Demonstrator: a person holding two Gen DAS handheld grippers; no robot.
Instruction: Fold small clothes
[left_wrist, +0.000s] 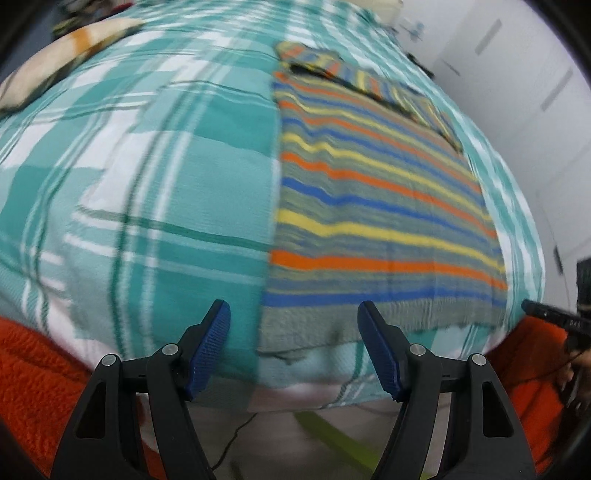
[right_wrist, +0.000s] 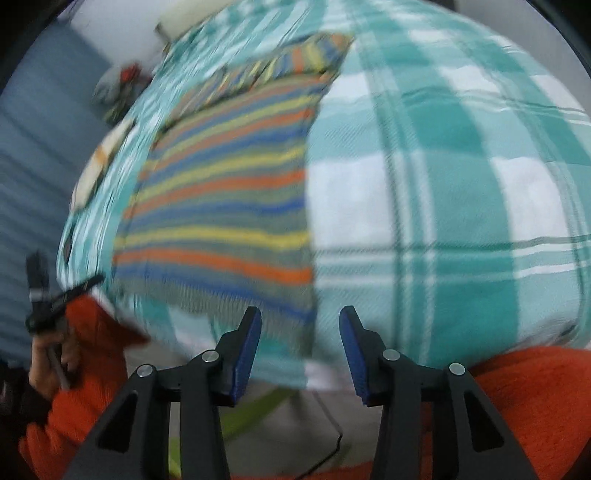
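The left gripper (left_wrist: 293, 314) hangs with its blue fingers (left_wrist: 212, 347) spread and nothing between them; the striped garment (left_wrist: 373, 206) lies flat on the plaid bedspread (left_wrist: 147, 177), its near left corner just ahead of the gap. The right gripper (right_wrist: 300, 319) is also spread and empty, the garment's near right corner just beyond its left finger (right_wrist: 245, 350).

Teal plaid bed (left_wrist: 192, 177), striped garment (left_wrist: 369, 206) lying flat on it
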